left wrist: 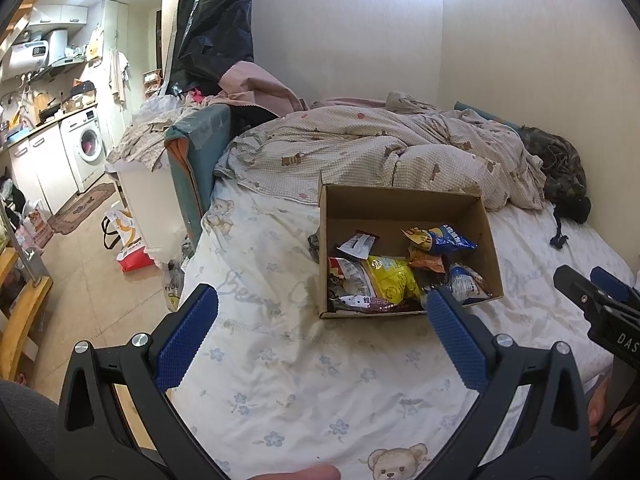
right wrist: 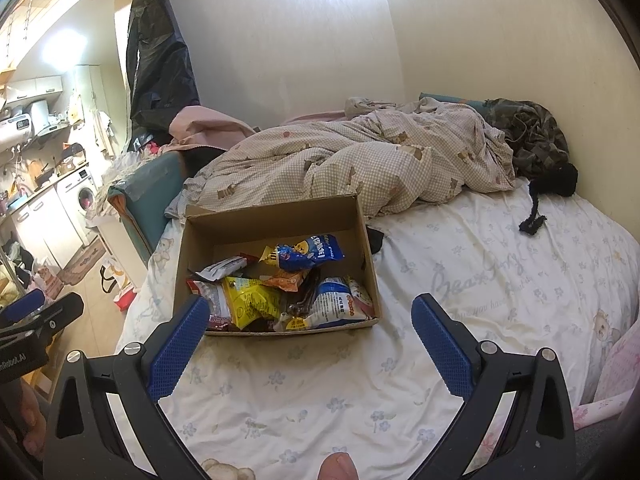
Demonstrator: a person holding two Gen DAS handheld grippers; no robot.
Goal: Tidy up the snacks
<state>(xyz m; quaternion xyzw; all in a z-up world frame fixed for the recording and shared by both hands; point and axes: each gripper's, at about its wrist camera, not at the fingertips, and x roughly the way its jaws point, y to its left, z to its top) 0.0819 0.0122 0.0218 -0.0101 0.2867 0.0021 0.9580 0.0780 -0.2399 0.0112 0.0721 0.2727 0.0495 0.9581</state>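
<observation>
An open cardboard box (left wrist: 404, 204) stands on the bed and also shows in the right wrist view (right wrist: 272, 220). Several snack packets lie inside, among them a yellow one (left wrist: 390, 280) (right wrist: 250, 304), a blue one (left wrist: 452, 238) (right wrist: 310, 254) and a white one (right wrist: 332, 310). My left gripper (left wrist: 322, 308) is open and empty, just in front of the box. My right gripper (right wrist: 310, 314) is open and empty, its jaws spanning the box's near edge. The right gripper shows at the right edge of the left view (left wrist: 596, 300).
A rumpled checked quilt (left wrist: 380, 152) lies behind the box. A dark camouflage garment (right wrist: 528, 136) lies by the wall. The floral bedsheet (left wrist: 304, 380) spreads in front. The bed's left edge drops to a tiled floor (left wrist: 88, 280) with bags; a kitchen with a washing machine (left wrist: 86, 146) stands beyond.
</observation>
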